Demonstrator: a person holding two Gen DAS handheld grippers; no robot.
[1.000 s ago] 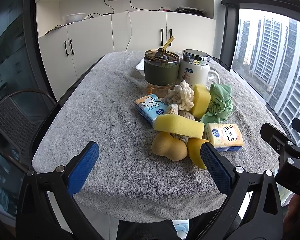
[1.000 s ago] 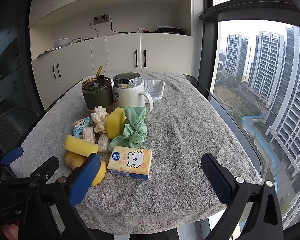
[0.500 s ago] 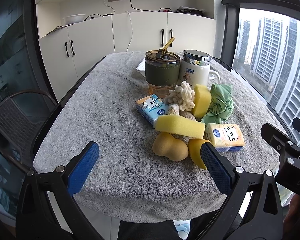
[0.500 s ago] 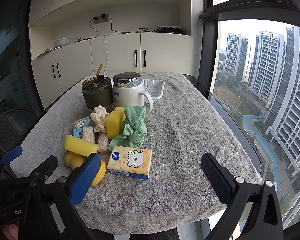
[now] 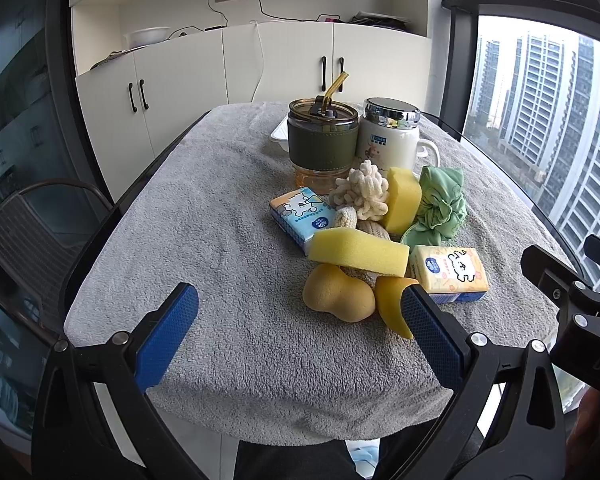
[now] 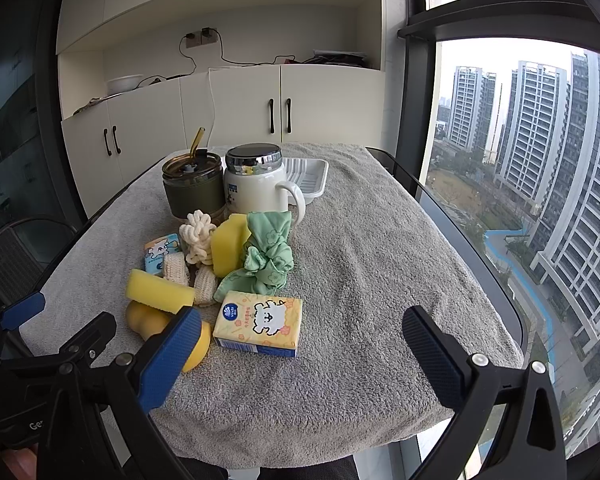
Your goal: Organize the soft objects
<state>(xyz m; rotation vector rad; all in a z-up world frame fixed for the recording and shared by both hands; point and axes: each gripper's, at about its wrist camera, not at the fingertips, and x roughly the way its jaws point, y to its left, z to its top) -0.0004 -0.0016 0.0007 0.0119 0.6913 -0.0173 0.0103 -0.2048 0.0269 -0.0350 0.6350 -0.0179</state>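
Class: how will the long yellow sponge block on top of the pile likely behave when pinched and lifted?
The long yellow sponge block looks porous, so probably light and squashy. Resting across the peanut-shaped sponge, lifting it may disturb that neighbour.

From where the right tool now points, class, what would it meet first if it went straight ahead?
Probably the grey towel: the right tool is open, and bare towel lies ahead between its fingers. The yellow tissue pack sits just left of that line, so a slight drift could touch it; depth is unclear.
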